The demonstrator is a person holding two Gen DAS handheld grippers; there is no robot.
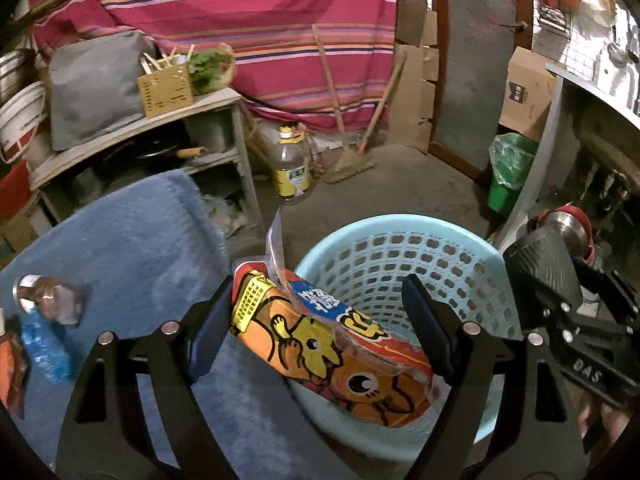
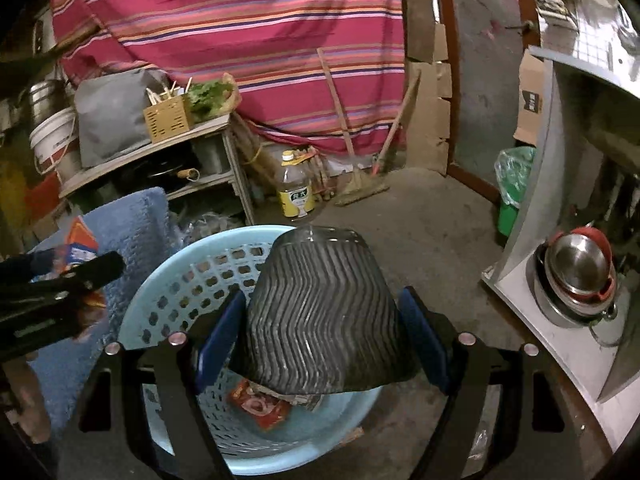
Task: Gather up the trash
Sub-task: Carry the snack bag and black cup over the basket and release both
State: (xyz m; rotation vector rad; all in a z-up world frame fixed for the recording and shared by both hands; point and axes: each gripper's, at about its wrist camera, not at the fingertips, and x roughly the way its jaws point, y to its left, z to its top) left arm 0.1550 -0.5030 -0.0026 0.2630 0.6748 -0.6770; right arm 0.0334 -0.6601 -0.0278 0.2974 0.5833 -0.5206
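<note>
Over the pale blue perforated laundry basket on the concrete floor, both grippers hung with trash between their jaws. From the left wrist camera, the left gripper had its blue pads closed on an orange snack bag printed with a yellow cartoon animal; the bag lay slantwise across the basket's near rim, its crimped clear end sticking up past the left pad. Beside the basket on the left lay a blue fuzzy mat, and on it rested more litter: a crumpled brown wrapper, a crushed blue plastic bottle and, at the very edge, an orange wrapper. From the right wrist camera, the right gripper was clamped on a dark ribbed plastic cup, held upside down with its base tilted away and its wide mouth above the basket's interior. At the bottom of the basket, just under the cup's rim, sat a red snack wrapper. Farther back stood a yellow-labelled oil jug near a broom, a wooden shelf with a chopstick box, a striped red cloth draped behind, and a green bin with a plastic liner. Stacked steel bowls sat on a low surface to the right.
</note>
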